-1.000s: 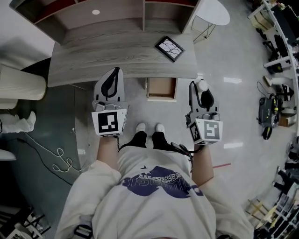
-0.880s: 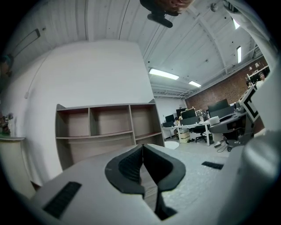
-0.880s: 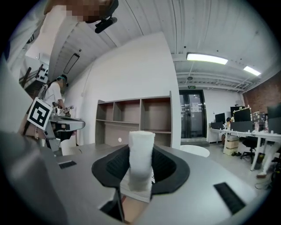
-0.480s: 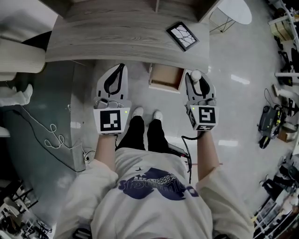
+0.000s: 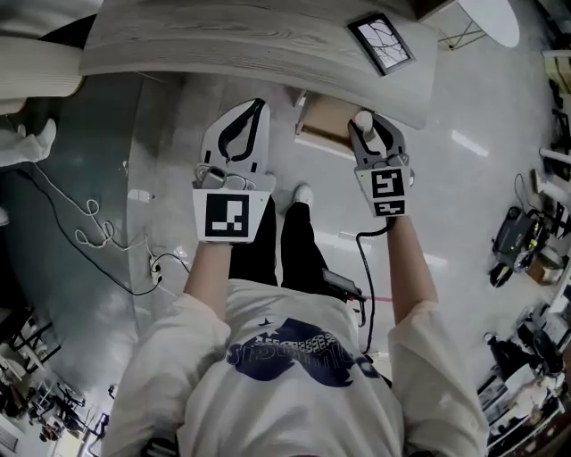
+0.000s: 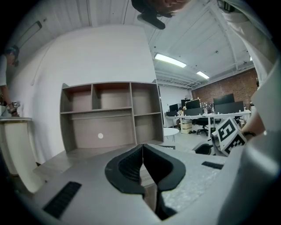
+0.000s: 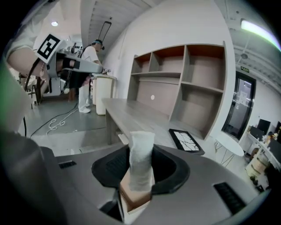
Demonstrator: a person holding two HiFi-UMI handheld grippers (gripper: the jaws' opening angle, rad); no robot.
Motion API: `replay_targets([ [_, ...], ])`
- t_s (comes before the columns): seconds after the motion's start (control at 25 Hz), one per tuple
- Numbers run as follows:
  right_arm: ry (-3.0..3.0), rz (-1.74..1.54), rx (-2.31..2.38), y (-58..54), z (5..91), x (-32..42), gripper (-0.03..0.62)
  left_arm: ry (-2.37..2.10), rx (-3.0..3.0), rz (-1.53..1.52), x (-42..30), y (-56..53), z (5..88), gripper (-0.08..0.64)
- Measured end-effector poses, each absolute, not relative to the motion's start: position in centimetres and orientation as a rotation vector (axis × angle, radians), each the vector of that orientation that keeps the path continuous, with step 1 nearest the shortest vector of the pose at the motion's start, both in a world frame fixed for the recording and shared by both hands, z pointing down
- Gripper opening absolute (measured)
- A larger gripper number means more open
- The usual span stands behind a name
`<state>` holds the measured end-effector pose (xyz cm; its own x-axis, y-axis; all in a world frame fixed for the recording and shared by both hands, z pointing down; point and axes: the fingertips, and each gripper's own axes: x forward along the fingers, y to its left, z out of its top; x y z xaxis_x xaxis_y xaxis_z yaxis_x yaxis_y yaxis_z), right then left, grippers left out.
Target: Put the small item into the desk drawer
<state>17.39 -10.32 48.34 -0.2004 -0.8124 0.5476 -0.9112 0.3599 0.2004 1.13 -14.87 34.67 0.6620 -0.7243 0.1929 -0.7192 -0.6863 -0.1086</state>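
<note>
We stand in front of the bench [image 5: 223, 45], a grey wood top with a shelf unit [image 6: 109, 114] rising along its far edge. From under the bench's front edge, towards its right end, the drawer [image 5: 323, 120] is pulled out and open, and its pale brown inside shows. The right tongs [image 5: 366, 134] are at the front edge of the bench, right by the open drawer, and they are clamped on the small item [image 7: 141, 162], a white, cloth-like roll that stands upright between the two dark pads and sticks out above them. In the right gripper view the brown box of the drawer shows straight below the roll, so the item hangs over the drawer and is not yet in it; how far above it we cannot tell. The left tongs [image 5: 257, 107] are in front of the bench too, to the left of the drawer and apart from it, with their pads pressed together and nothing between them. On top of the bench, near its right end, lies a dark-framed picture [image 5: 382, 42] with a branching line pattern. A thin cable [image 5: 98, 232] curls over the floor in front of the bench's left end, and a round white table [image 5: 489, 16] stands past its right end.
</note>
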Motion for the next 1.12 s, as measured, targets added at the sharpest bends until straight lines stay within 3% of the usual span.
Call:
replay_targets([
  [1.12, -1.771, 0.291, 0.679, -9.8, 72.4, 13.1, 0.129, 1.435, -2.879, -0.380, -1.1, -17.4, 44.2, 0.009],
])
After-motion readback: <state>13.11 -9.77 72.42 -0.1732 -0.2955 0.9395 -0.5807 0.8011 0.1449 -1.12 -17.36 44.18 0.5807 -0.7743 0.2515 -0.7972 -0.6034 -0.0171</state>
